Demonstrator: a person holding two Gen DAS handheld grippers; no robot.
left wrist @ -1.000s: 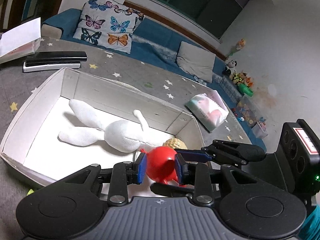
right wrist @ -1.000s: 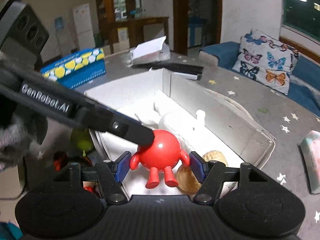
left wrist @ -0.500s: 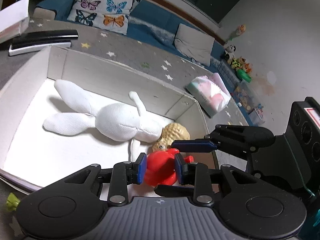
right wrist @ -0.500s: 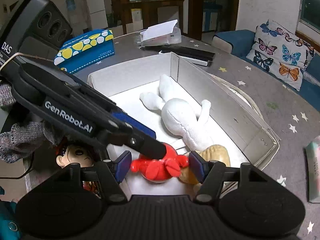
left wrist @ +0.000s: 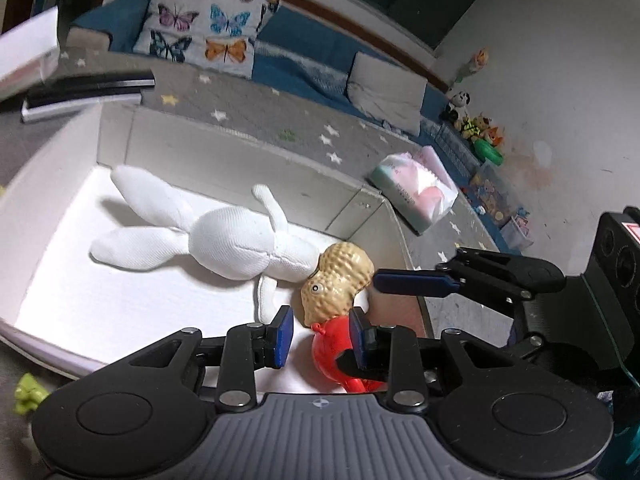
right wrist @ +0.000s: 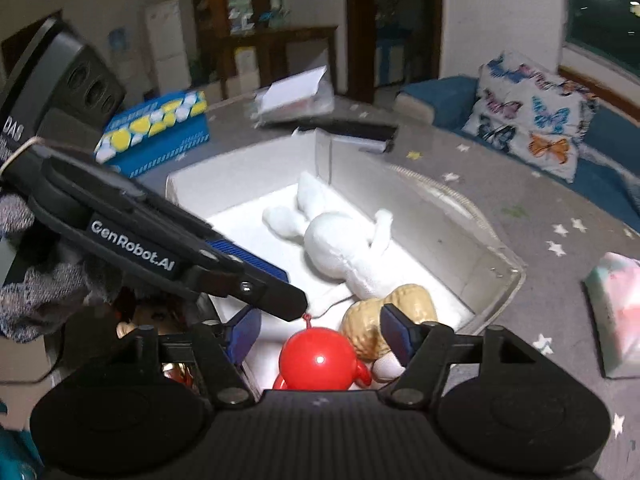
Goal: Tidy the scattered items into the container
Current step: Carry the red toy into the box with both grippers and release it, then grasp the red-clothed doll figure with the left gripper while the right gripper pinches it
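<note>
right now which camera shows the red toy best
The right wrist view: the red toy shows its round body in the white box, beside the peanut toy. In the left wrist view the left gripper finger covers part of it.

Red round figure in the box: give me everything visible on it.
The red round figure is glossy, plastic-looking, with a ball-shaped body, a stubby arm on its side and a thin red loop on top. It sits on the white box's floor, in the near corner, against the peanut-shaped toy. The left tongs bracket it: one blue pad lies against its side, the other stands clear. The right tongs straddle it, jaws opening, not pressing.
</note>
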